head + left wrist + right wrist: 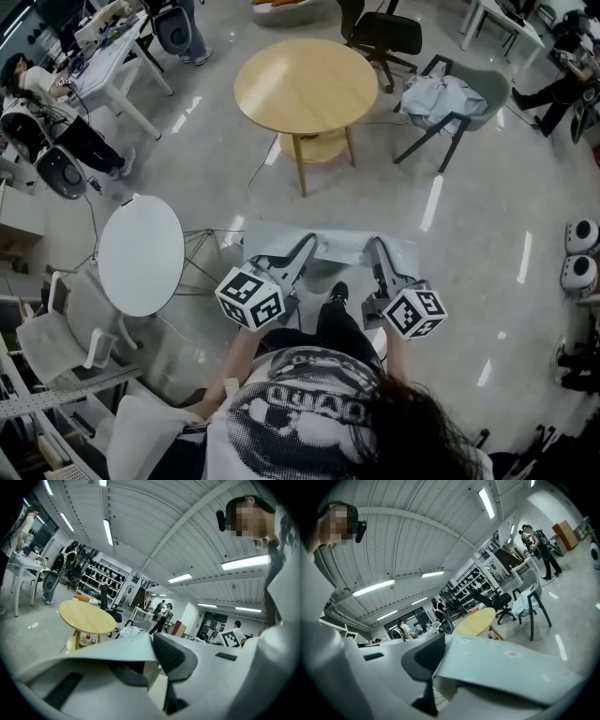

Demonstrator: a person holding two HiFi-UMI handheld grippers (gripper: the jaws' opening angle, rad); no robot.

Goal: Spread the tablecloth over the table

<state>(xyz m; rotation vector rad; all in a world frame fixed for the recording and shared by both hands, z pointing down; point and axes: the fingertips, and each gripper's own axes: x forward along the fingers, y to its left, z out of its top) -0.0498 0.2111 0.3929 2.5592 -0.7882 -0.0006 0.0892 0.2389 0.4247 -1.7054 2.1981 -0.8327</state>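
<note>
I hold a pale grey tablecloth (328, 246) stretched flat between both grippers at waist height. My left gripper (302, 251) is shut on its left edge, and the cloth (108, 651) lies over the lower jaw in the left gripper view. My right gripper (377, 251) is shut on the right edge, where the cloth (506, 665) shows small pink marks. The round wooden table (305, 86) stands ahead, bare on top, about a step away. It also shows as the wooden table (84, 617) and the wooden table (476, 620) in the gripper views.
A small white round table (141, 253) stands at my left, with a white chair (66, 328) beside it. A grey chair with cloth on it (450, 98) and a black office chair (384, 37) stand beyond the wooden table. People work at desks on the far left.
</note>
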